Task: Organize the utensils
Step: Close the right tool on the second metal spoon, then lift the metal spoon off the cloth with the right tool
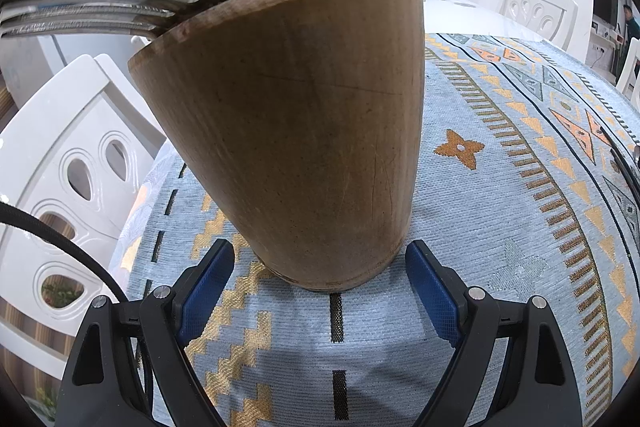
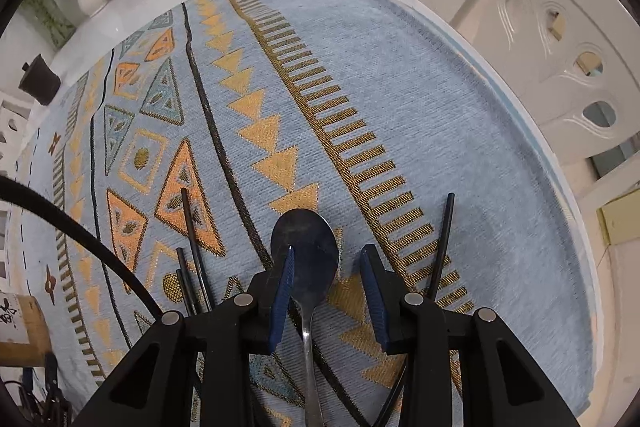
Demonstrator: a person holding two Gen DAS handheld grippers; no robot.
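Straddling spoon (image 2: 306, 247) | right gripper (image 2: 328, 281) jaws apart | cloth edge (image 2: 500, 75) well clear

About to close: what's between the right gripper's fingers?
In the right wrist view, the spoon on the tablecloth lies between the right gripper fingers, against the left pad.

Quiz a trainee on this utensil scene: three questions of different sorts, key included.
1. True or false: the left gripper clamps the wooden holder.
2. Which utensil lies between the right gripper's fingers: A fork, B spoon, C knife?
3. Fill in: black ___ lie on the patterned cloth beside it.

Key: 1 false, its pads stand apart from the base; 2 B; 3 chopsticks.
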